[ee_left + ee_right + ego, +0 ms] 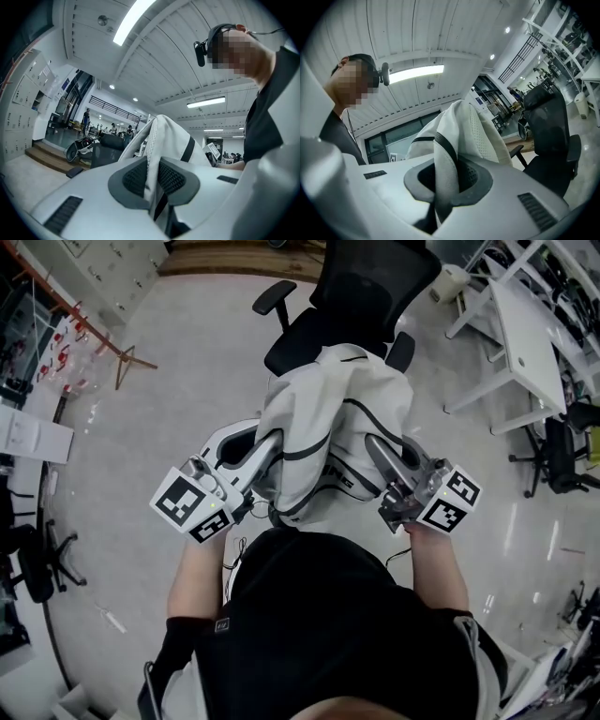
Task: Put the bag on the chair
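While each pair of jaws is pressed together on a fold of fabric, the left gripper (151,180) and the right gripper (445,183) hold the white bag (328,418) with black trim up between them, one clamped on either side. The bag drapes over both sets of jaws, clear of the floor. Just beyond it stands the black office chair (361,296), its seat towards the grippers. A white desk (530,329) stands further off on the right gripper's side.

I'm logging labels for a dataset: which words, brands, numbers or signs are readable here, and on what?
Nothing reads clearly.
Dark print low on the bag: creased, illegible.
The marker cubes: black-and-white squares, no letters.
The sheets on the lockers: too blurred.
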